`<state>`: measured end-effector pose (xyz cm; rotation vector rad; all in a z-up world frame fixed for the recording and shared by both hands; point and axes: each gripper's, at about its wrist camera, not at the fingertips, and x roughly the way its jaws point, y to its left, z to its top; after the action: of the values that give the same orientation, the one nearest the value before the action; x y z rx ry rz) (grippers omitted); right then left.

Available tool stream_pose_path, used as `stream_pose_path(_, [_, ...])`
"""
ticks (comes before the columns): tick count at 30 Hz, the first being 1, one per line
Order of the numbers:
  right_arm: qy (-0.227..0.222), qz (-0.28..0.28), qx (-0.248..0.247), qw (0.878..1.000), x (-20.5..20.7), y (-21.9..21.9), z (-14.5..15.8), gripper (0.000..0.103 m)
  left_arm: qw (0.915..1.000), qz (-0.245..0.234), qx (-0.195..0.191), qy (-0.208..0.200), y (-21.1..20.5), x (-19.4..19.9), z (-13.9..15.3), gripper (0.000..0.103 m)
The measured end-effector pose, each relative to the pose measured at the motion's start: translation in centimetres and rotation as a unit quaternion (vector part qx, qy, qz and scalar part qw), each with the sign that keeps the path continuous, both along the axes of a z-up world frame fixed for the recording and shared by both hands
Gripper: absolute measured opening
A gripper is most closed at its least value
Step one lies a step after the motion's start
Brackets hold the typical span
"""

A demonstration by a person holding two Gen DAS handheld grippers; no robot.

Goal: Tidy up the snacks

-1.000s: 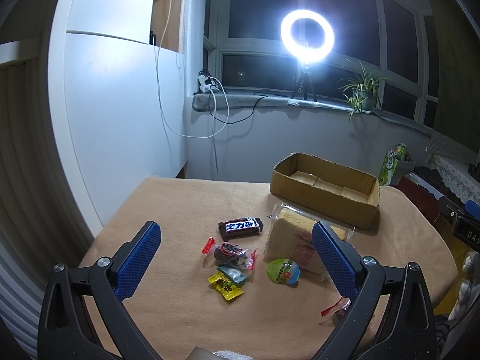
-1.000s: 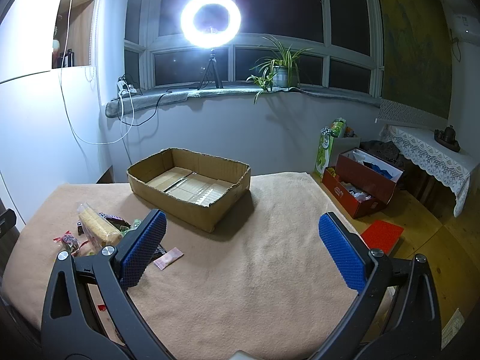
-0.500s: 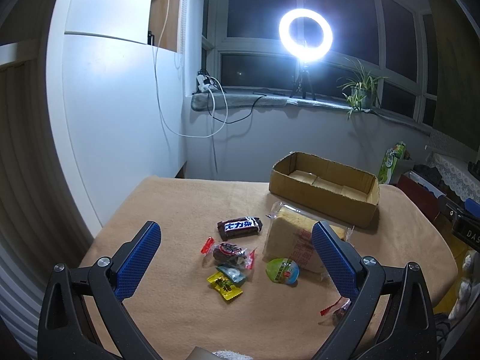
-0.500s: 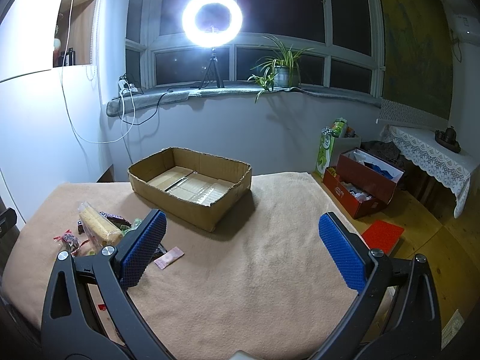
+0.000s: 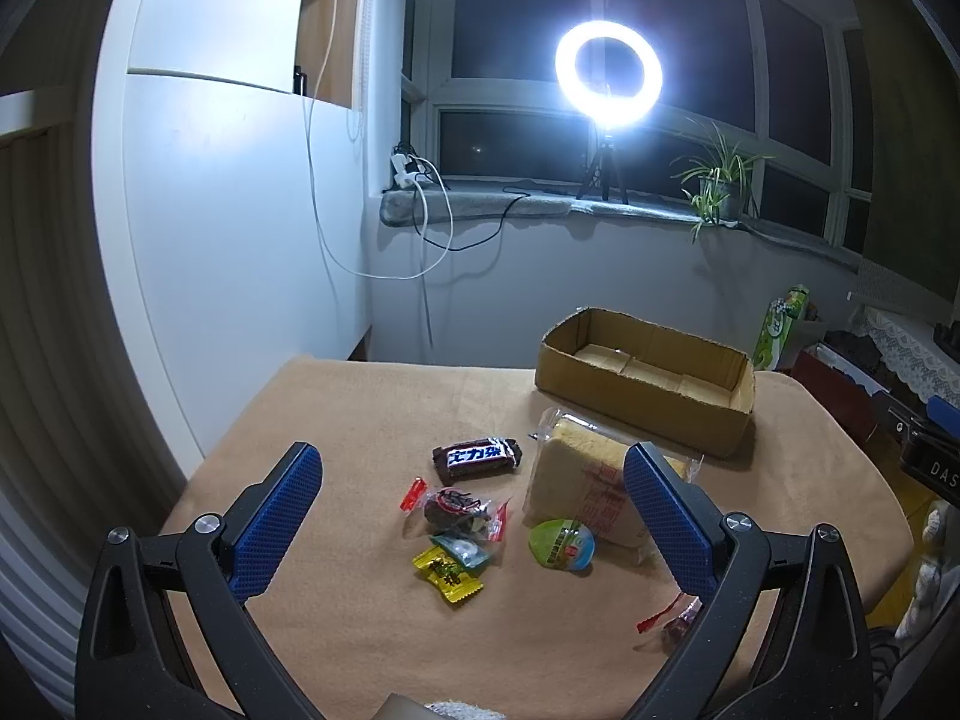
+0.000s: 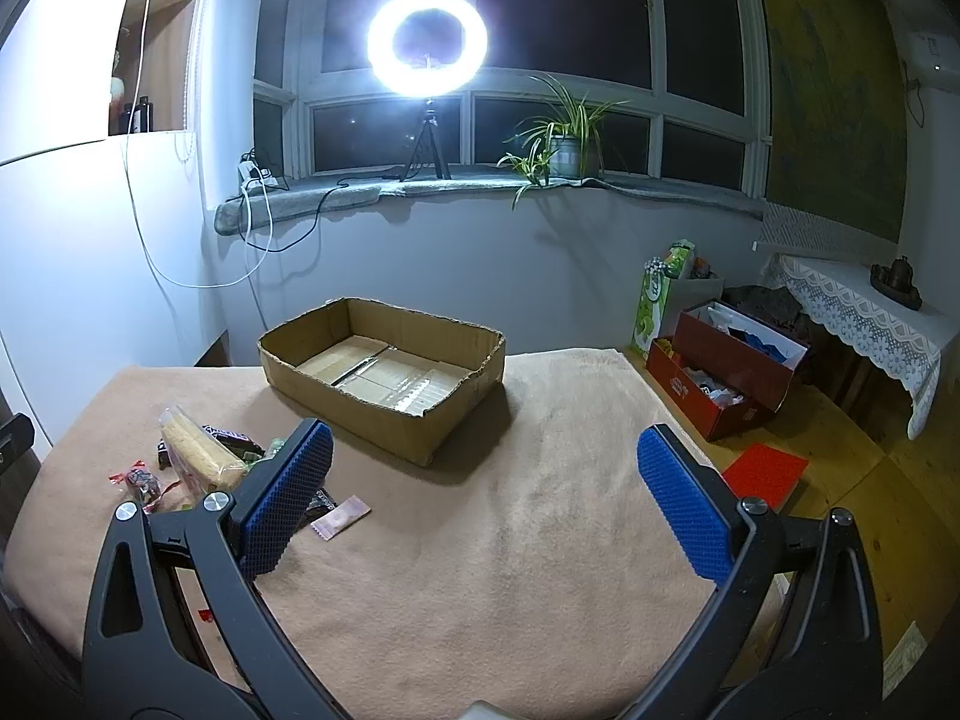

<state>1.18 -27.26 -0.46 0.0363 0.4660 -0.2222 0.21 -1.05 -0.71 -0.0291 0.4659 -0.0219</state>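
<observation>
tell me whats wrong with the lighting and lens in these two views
Left wrist view: the ring light blows out to white with a halo; fisheye bends the wall panel at left. Right wrist view: the ring light flares harder, hazing the window; the box throws a dark shadow toward the camera on the cloth. Both views darken at the corners.

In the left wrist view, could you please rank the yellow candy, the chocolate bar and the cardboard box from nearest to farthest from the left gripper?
From the open left gripper:
1. Yellow candy, low between the fingers, nearest the camera.
2. Chocolate bar, farther up the table, just beyond the fingertips.
3. Cardboard box, at the far right of the table, empty.
</observation>
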Motion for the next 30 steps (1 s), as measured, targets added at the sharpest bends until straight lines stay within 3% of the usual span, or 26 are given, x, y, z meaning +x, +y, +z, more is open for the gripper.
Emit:
stream_pose_path(18, [0.007,0.006,-0.001,1.0,0.0,0.3,0.1,0.103,1.0,0.001,-0.002,0.004,0.1,-0.1,-0.2,0.101])
stream_pose_path(30, [0.046,0.073,-0.007,0.996,-0.8,2.0,-1.0,0.103,0.9989,0.007,-0.011,0.044,2.5,-0.2,-2.4,0.1])
